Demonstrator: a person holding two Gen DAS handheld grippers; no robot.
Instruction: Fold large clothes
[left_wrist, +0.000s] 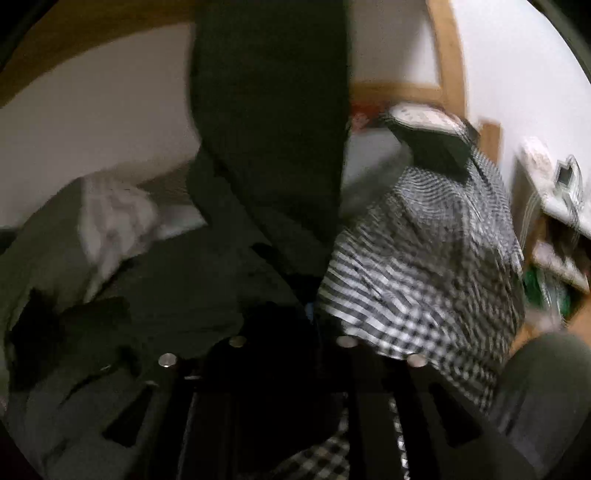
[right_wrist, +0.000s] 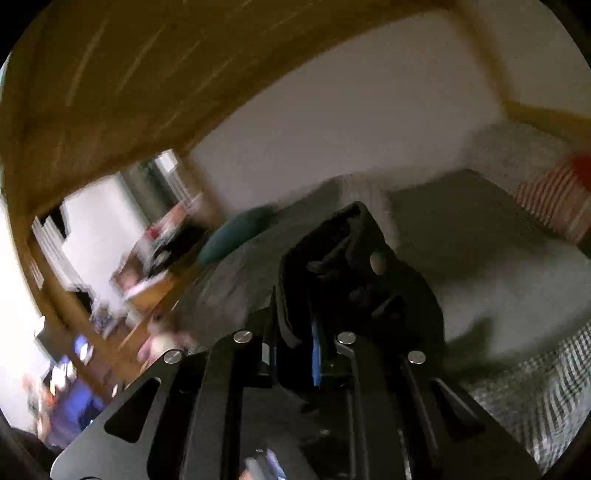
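A dark garment (left_wrist: 269, 122) hangs in a long fold down the middle of the left wrist view and bunches over my left gripper (left_wrist: 291, 317), which is shut on its cloth; the fingertips are buried in it. A black-and-white checked garment (left_wrist: 424, 266) drapes just to the right of the gripper. In the right wrist view my right gripper (right_wrist: 325, 280) is shut on a thick bunch of the dark garment (right_wrist: 354, 258) with a button on it, held up above the bed (right_wrist: 498, 266). The checked garment's edge (right_wrist: 561, 373) lies at the lower right.
A grey-covered bed with a white pillow (left_wrist: 118, 221), a teal cushion (right_wrist: 236, 232) and a red-striped cushion (right_wrist: 554, 199). Wooden beams (right_wrist: 110, 81) overhead. Cluttered shelves (left_wrist: 554, 236) stand at the right. Both views are motion-blurred.
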